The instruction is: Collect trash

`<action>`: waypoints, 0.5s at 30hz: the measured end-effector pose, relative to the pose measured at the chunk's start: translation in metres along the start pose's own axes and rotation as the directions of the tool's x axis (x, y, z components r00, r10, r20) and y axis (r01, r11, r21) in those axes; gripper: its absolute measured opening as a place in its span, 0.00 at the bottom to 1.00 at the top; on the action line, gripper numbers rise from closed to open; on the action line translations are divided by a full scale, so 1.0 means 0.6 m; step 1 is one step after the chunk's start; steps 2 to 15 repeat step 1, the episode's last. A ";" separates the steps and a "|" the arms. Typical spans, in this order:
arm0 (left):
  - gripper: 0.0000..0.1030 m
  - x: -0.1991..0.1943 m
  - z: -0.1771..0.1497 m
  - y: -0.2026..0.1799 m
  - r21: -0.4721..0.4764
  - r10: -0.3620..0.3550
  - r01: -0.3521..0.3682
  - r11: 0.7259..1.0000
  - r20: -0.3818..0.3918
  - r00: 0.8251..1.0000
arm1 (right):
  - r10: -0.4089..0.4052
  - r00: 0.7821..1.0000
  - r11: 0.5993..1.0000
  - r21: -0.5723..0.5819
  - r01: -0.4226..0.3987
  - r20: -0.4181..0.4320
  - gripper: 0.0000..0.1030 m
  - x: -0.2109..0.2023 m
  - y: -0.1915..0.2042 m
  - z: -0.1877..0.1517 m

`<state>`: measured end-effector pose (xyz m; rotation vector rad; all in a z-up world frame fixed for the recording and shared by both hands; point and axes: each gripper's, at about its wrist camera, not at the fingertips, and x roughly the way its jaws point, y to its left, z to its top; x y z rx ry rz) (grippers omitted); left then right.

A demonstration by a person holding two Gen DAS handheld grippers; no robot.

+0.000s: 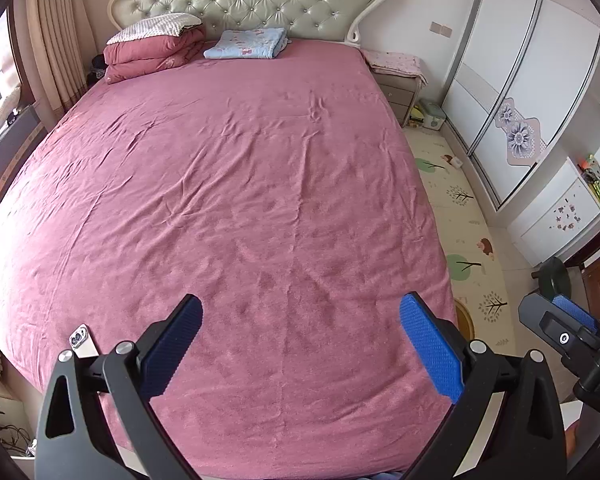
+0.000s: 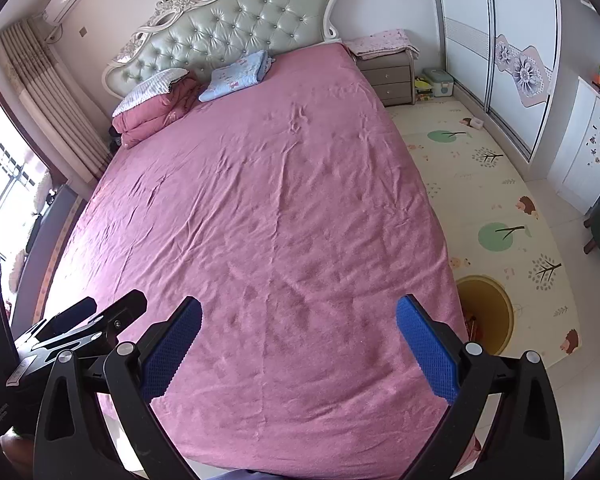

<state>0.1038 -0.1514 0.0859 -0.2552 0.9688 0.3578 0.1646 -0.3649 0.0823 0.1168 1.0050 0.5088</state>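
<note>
Two grippers hang over the foot of the bed (image 1: 240, 168), the left gripper (image 1: 300, 344) and right gripper (image 2: 298, 344) both spread wide and empty, and no trash shows on the sheet, so sweep your view before reaching. Beside the bed's foot corner sits one yellow bin (image 2: 488, 312), likely the drop-off. By the headboard lie one folded red quilt (image 1: 148, 56) and one blue blanket (image 1: 246, 42); a single phone (image 1: 82, 340) rests at the bed's near-left edge.

Your right gripper (image 2: 299, 344) hung wide open over the foot of the pink bed (image 2: 260, 184), with a yellow bin (image 2: 486, 312) on the play mat (image 2: 500, 184) alongside.
</note>
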 end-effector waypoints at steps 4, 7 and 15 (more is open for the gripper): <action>0.96 0.002 0.000 0.000 0.002 -0.002 0.002 1.000 -0.002 1.000 | -0.001 1.000 1.000 0.003 0.001 -0.002 0.91 0.001 -0.001 0.000; 0.96 0.002 0.000 0.000 0.002 -0.002 0.002 1.000 -0.002 1.000 | -0.001 1.000 1.000 0.003 0.001 -0.002 0.91 0.001 -0.001 0.000; 0.96 0.002 0.000 0.000 0.002 -0.002 0.002 1.000 -0.002 1.000 | -0.001 1.000 1.000 0.003 0.001 -0.002 0.91 0.001 -0.001 0.000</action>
